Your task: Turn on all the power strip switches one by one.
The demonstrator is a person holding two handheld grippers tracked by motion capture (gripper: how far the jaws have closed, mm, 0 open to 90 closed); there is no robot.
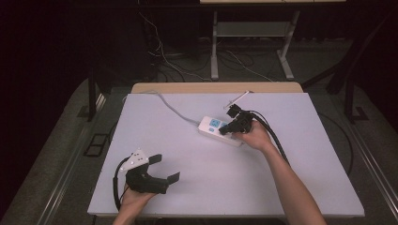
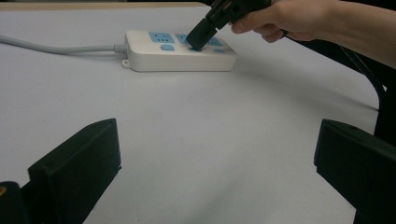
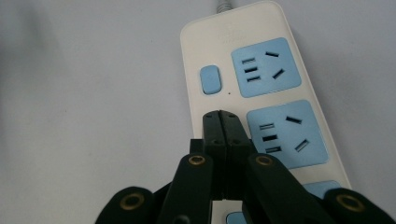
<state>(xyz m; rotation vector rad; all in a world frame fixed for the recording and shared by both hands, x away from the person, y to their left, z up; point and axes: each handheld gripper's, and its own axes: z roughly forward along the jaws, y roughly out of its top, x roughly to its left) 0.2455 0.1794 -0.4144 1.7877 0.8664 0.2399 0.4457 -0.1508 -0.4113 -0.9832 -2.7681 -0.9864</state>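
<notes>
A white power strip (image 1: 213, 127) with blue sockets lies on the white table, right of centre. My right gripper (image 1: 224, 129) is shut, its tips pressed down on the strip's top. In the right gripper view the closed jaws (image 3: 221, 119) touch the strip (image 3: 219, 42) beside the middle socket (image 3: 285, 133), below a blue button (image 3: 210, 79); what lies under the tips is hidden. My left gripper (image 1: 165, 168) rests open near the front left of the table with nothing between its jaws. The left gripper view shows the left gripper (image 2: 217, 140) facing the strip (image 2: 177, 56) and the right gripper (image 2: 198, 42).
The strip's grey cable (image 1: 173, 108) runs off over the table's back left edge. A thin white stick-like item (image 1: 237, 99) lies behind the strip. The table (image 1: 211, 187) is bare between my hands. Loose cables and a desk frame (image 1: 214, 47) stand on the floor beyond.
</notes>
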